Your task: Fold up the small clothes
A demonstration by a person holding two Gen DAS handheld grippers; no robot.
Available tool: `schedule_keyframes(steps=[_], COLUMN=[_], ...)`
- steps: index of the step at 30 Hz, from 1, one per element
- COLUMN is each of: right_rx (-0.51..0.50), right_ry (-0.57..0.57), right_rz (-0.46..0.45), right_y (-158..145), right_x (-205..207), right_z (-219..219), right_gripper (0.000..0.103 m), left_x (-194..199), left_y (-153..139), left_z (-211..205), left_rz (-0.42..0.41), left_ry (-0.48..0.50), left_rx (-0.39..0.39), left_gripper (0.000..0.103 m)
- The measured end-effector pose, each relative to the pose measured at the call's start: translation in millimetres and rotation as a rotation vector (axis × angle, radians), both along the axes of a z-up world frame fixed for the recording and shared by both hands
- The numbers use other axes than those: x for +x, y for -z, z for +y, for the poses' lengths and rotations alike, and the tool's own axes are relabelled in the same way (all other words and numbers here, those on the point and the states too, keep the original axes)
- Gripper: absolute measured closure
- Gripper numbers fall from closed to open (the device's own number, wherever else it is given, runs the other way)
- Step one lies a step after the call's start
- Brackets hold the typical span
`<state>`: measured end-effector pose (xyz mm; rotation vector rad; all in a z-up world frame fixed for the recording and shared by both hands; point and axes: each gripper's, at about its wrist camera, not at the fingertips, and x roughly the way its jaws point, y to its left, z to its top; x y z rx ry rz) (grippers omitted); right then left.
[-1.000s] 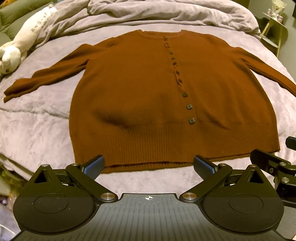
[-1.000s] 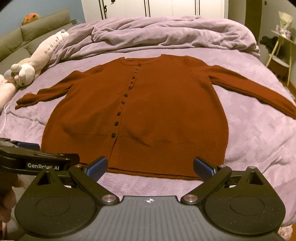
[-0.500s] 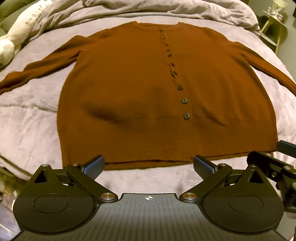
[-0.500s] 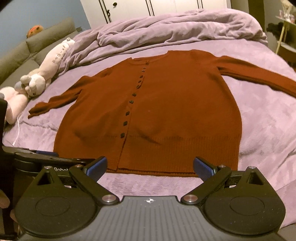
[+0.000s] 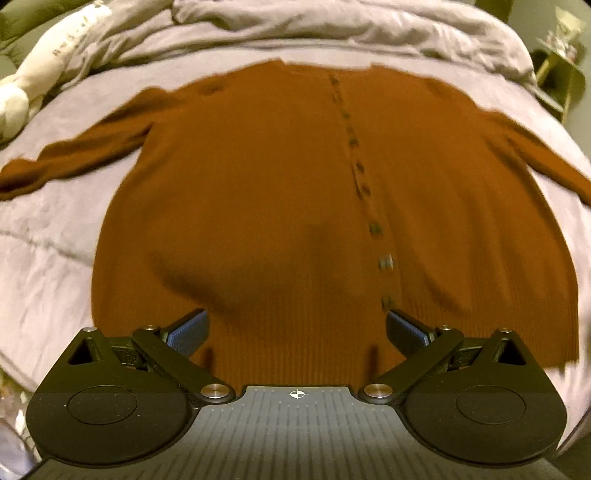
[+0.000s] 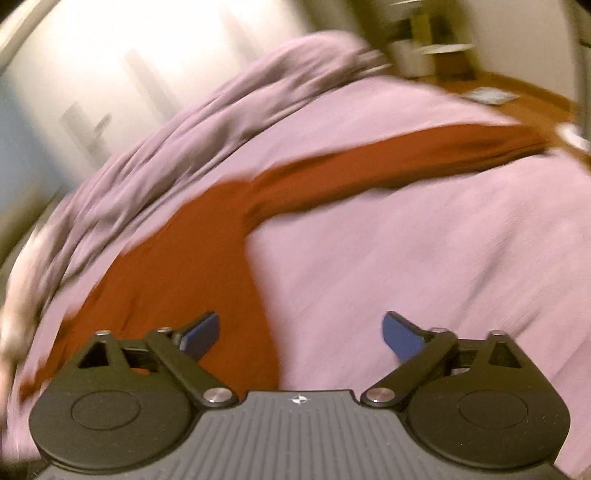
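A rust-brown buttoned cardigan lies flat on the bed, sleeves spread, a row of dark buttons down its front. My left gripper is open over the ribbed hem, with nothing pinched between its blue pads. In the blurred, tilted right wrist view the cardigan's right side and its long sleeve stretch away toward the bed's edge. My right gripper hovers over the cardigan's side edge and the blanket; its jaws are closing but stand wide, with no cloth gripped.
A lilac blanket covers the bed, with a bunched duvet at the far end. A cream plush toy lies at the far left. A small side table stands beyond the bed's right edge, and wooden floor shows there.
The left gripper moved forward over the hem. The right gripper swung quickly to the right and rolled, so its view now shows the cardigan's right side and sleeve, and its jaws narrowed slightly.
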<state>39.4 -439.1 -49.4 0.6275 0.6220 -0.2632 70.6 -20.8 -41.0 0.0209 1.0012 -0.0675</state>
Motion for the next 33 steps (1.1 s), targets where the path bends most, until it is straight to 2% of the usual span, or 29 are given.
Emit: schedule_keyframes(steps=[2, 4, 9, 11, 13, 14, 18, 19, 21, 23, 26, 30, 32, 33], right_rx=[0.048, 0.097, 0.256, 0.312, 0.346, 0.347, 0.348, 0.329, 0.214, 0.076, -0.154, -0.331, -0.400, -0.411], right_ry=[0.126, 0.231, 0.455, 0.504, 0.532, 0.539, 0.559, 0.555, 0.544, 0.509, 0.334, -0.026, -0.216, -0.310], right_rz=[-0.019, -0.042, -0.044, -0.078, -0.101, -0.104, -0.107, -0.101, -0.050, -0.031, -0.089, -0.210, -0.233, -0.223], right_y=[3, 10, 44, 57, 66, 69, 76, 76, 61, 35, -10, -57, -63, -61], right_x=[6, 10, 19, 17, 18, 20, 27, 31, 43, 59, 87, 119, 128, 133], right_z=[-44, -81, -145, -159, -171, -175, -182, -184, -177, -160, -109, -2, 53, 79], right_gripper=[0.031, 0.056, 0.068, 0.069, 0.076, 0.078, 0.096, 0.097, 0.097, 0.097, 0.097, 0.097, 0.096, 0.092], left_x=[9, 20, 46, 53, 60, 64, 72, 73, 75, 79, 86, 99, 107, 112], left_y=[-4, -5, 1, 4, 8, 10, 13, 13, 12, 10, 3, -15, -23, -27], left_z=[0, -2, -7, -7, -8, -8, -7, -5, -3, 0, 2, 0, -2, -4], left_rz=[-0.044, -0.078, -0.085, -0.085, -0.080, -0.079, -0.077, -0.079, -0.087, -0.097, -0.120, -0.157, -0.163, -0.167], left_ry=[-0.014, -0.022, -0.051, -0.053, -0.052, -0.050, -0.042, -0.042, -0.042, -0.037, -0.025, -0.010, 0.011, 0.031], left_rx=[0.002, 0.010, 0.016, 0.008, 0.017, 0.021, 0.021, 0.022, 0.025, 0.024, 0.009, -0.049, -0.110, -0.150], left_gripper=[0.000, 0.000, 0.000, 0.000, 0.000, 0.000, 0.000, 0.000, 0.000, 0.000, 0.000, 0.000, 0.000, 0.000])
